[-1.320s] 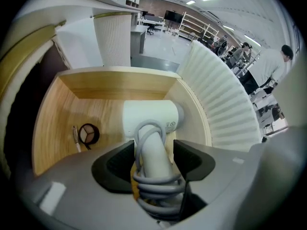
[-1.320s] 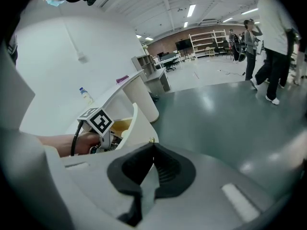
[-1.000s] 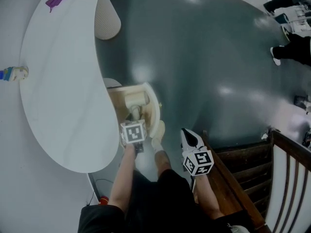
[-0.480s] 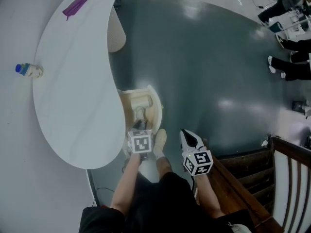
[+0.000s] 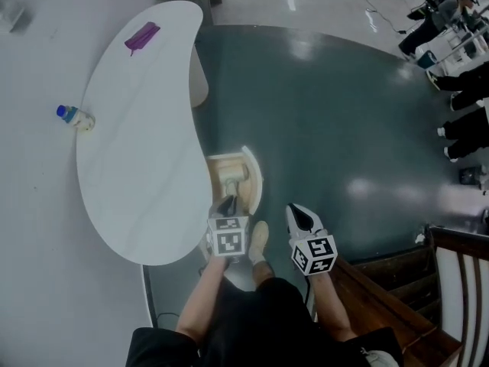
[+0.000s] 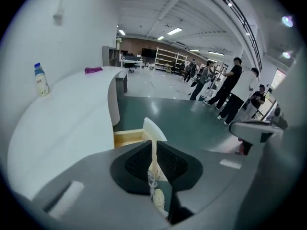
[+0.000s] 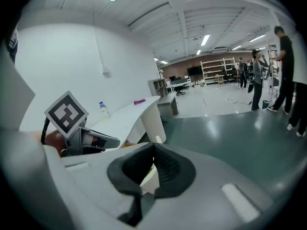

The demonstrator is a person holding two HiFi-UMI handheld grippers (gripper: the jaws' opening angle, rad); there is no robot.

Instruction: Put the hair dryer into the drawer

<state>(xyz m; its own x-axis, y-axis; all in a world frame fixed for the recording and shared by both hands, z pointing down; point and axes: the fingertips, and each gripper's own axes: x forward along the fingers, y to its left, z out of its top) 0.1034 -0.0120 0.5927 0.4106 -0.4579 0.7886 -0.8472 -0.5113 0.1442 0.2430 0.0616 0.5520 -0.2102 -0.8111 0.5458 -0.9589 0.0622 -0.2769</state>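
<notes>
— How do the two tools stand?
— The left gripper (image 6: pixel 153 147) has just been closing. Its pads are only a thin slit apart, with nothing between them. The right gripper (image 7: pixel 154 147) has its pads together at the tips and is just as empty. It sits just to the right of the left one.
— What's nearest them?
— A shoe (image 5: pixel 259 240), below and between the two.
— And the hair dryer?
— The hair dryer (image 5: pixel 231 176) lies in the open drawer (image 5: pixel 257 176), just ahead of and below the left gripper's tips, not touching the pads.
— Farther out?
— The white curved table (image 5: pixel 137 167) runs off to the left gripper's left, and the drawer juts out from under its edge. Well ahead on the table a bottle (image 5: pixel 75 117) stands upright, and a purple item (image 5: pixel 142 37) lies at the far end. Beyond that, ahead and to the right of both grippers, people (image 6: pixel 230 90) are standing.
</notes>
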